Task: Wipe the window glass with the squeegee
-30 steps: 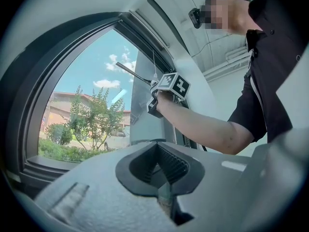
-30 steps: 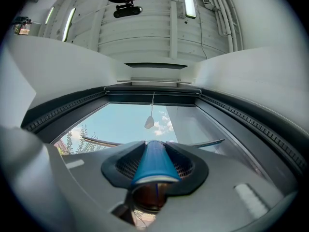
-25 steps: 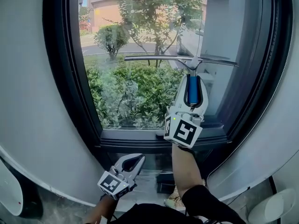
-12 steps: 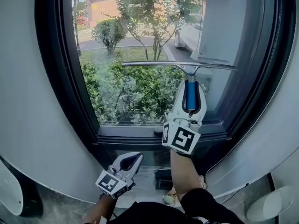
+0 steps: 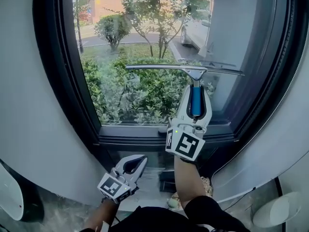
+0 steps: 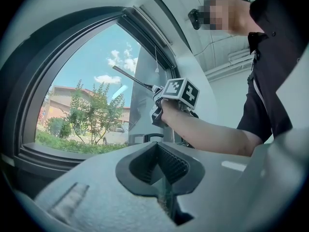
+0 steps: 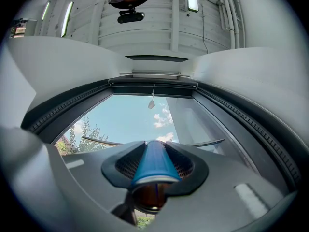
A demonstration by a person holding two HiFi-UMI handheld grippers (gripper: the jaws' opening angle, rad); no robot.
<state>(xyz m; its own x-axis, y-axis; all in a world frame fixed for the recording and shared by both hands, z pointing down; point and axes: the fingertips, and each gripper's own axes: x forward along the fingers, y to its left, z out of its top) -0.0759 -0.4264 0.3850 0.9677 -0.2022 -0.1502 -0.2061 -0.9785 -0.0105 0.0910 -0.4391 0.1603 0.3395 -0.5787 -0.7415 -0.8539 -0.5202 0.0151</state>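
Clamping the blue handle of the squeegee (image 5: 186, 69) between its fingers (image 5: 183, 108), the right gripper (image 5: 195, 90) holds the blade against the lower half of the window glass (image 5: 135, 42), while the left gripper (image 5: 141, 159) hangs below the sill (image 5: 135, 129), fingers (image 6: 87, 178) closed together on nothing.

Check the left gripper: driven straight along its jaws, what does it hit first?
Probably the person's right forearm, near the wrist behind the right gripper holding the squeegee. Depth is unclear; it might pass underneath and reach the window frame instead.
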